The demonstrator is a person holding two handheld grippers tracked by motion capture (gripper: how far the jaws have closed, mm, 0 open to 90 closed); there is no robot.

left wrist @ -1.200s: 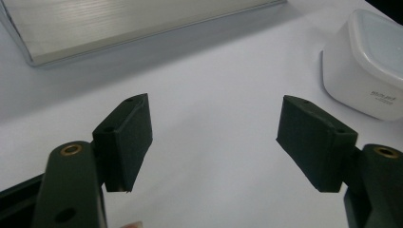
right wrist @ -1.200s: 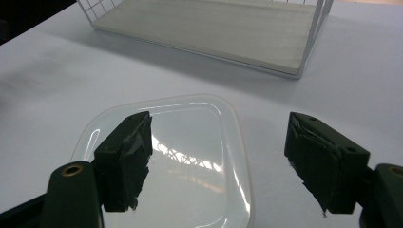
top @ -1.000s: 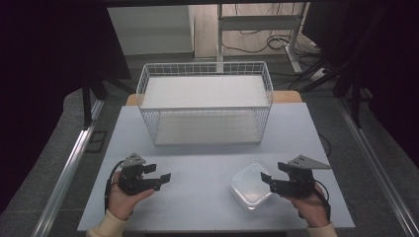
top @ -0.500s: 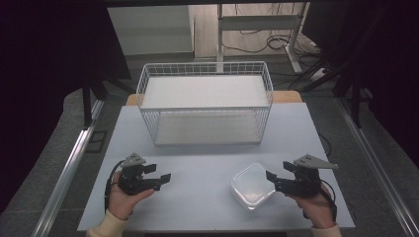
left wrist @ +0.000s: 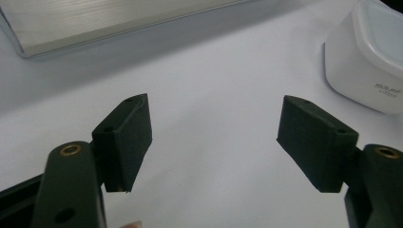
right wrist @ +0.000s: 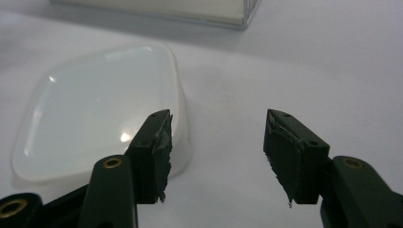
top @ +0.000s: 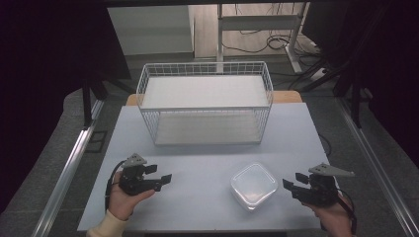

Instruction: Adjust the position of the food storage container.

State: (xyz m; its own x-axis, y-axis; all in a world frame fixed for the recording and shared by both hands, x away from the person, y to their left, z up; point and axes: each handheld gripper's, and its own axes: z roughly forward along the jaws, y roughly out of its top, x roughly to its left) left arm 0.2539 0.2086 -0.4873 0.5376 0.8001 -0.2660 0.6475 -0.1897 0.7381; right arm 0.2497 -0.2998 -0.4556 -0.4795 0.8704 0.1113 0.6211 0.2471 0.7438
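So at the near edge of the white desk [top: 207,163] you've got both hands parked, one toward each near corner. The left tongs [top: 167,178] are down by the near left corner, held in the person's left hand [top: 126,197], jaws spread wide with nothing but bare desk between them; you can see that gap clearly in the left gripper view [left wrist: 214,142]. The right tongs [top: 287,185] sit toward the near right corner in the right hand [top: 332,212], jaws also gaping and gripping nothing, same story in the right gripper view [right wrist: 216,154]. Just beside the right tongs, a bit toward the middle of the near edge, is a clear square plastic container [top: 254,185] with its lid on, flat on the desk and turned corner-on. It isn't touching either tongs from what I can see, though in the right gripper view the container [right wrist: 95,114] sits right behind the left-hand jaw, pretty close. The left tongs are well apart from it. Further back, along the far edge of the desk, there's a white wire basket [top: 205,106] sitting square and upright.
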